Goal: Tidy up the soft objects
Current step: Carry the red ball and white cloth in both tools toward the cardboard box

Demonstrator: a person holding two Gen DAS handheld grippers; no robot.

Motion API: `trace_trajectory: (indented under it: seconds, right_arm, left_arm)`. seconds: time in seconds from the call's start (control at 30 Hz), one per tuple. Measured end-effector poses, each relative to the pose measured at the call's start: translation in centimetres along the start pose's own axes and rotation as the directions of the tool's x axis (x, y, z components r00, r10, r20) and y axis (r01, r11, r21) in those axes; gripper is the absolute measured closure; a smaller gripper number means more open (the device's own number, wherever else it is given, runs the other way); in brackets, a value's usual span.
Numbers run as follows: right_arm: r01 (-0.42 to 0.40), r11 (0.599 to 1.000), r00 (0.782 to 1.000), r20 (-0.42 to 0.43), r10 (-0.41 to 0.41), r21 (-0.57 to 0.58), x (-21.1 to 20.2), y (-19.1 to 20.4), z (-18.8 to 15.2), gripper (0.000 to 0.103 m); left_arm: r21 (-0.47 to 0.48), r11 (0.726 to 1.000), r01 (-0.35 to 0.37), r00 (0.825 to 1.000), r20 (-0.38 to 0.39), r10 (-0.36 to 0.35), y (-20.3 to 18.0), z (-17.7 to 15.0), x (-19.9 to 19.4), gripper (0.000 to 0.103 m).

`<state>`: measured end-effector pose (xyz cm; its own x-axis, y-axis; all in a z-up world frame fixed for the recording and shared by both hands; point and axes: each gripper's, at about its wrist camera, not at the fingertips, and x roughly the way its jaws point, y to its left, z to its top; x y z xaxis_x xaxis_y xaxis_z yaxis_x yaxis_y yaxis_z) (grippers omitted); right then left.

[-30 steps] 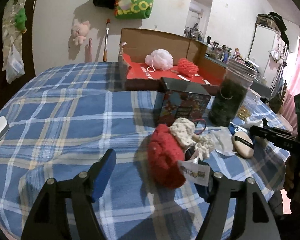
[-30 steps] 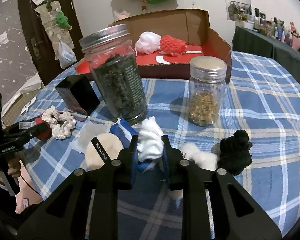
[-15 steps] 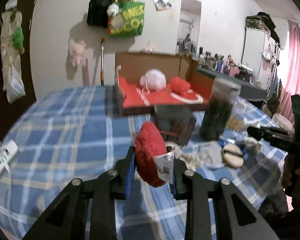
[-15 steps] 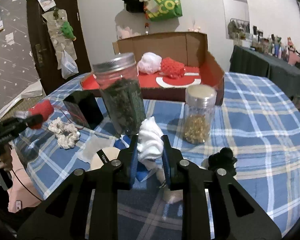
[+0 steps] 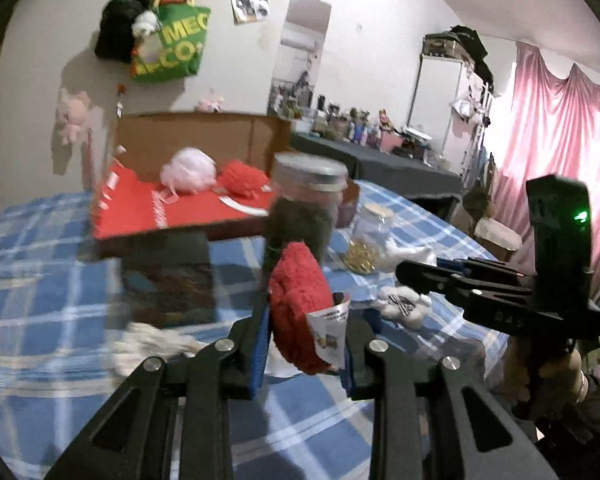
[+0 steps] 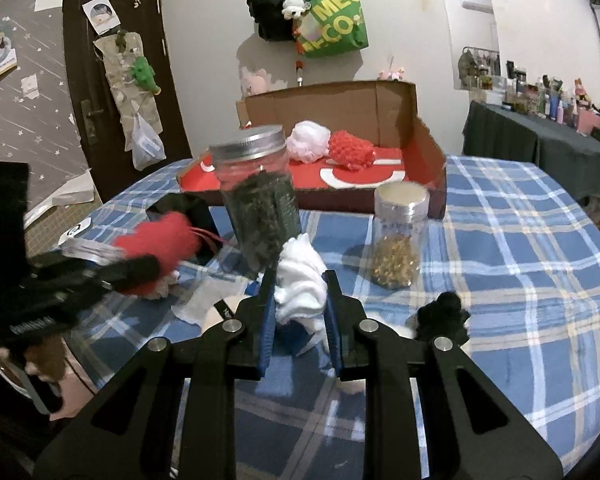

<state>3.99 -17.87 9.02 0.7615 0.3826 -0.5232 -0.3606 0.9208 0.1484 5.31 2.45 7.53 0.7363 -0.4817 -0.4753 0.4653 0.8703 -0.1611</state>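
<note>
My left gripper point(image 5: 304, 332) is shut on a red fuzzy scrunchie point(image 5: 296, 304) with a paper tag, lifted above the blue checked table point(image 5: 40, 300). That red scrunchie point(image 6: 156, 248) also shows at the left of the right wrist view. My right gripper point(image 6: 300, 308) is shut on a white fluffy scrunchie point(image 6: 300, 284), held above the table. At the back stands an open cardboard box point(image 6: 364, 136) with a red floor; in it lie a white mesh pouf point(image 6: 308, 146) and a red knitted piece point(image 6: 350, 154). A cream scrunchie point(image 5: 148, 344) and a black fuzzy one point(image 6: 444, 314) lie on the cloth.
A tall jar of dark leaves point(image 6: 260, 208) and a smaller jar of golden bits point(image 6: 398, 236) stand between the grippers and the box. A dark printed box point(image 5: 168, 276) sits left of the tall jar. A flat white pad point(image 6: 198, 300) lies near the front edge.
The left gripper closed on the red scrunchie, lifted it off the table and swung to the right. The right gripper rose a little with the white scrunchie still in it.
</note>
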Motion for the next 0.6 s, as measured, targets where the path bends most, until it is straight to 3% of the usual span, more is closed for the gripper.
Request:
trace_trajectory:
  seconds: [0.23, 0.6]
  right_arm:
    - [-0.023, 1.000, 0.999, -0.039, 0.024, 0.007, 1.5, 0.3, -1.1, 0.082]
    - [-0.032, 0.999, 0.998, -0.051, 0.033, 0.015, 1.8, 0.4, -1.0, 0.082]
  left_arm:
    - [-0.044, 0.998, 0.038, 0.996, -0.073, -0.041, -0.8, -1.3, 4.0, 0.073]
    - [-0.083, 0.996, 0.042, 0.994, -0.097, -0.050, 0.3, -1.6, 3.8, 0.073]
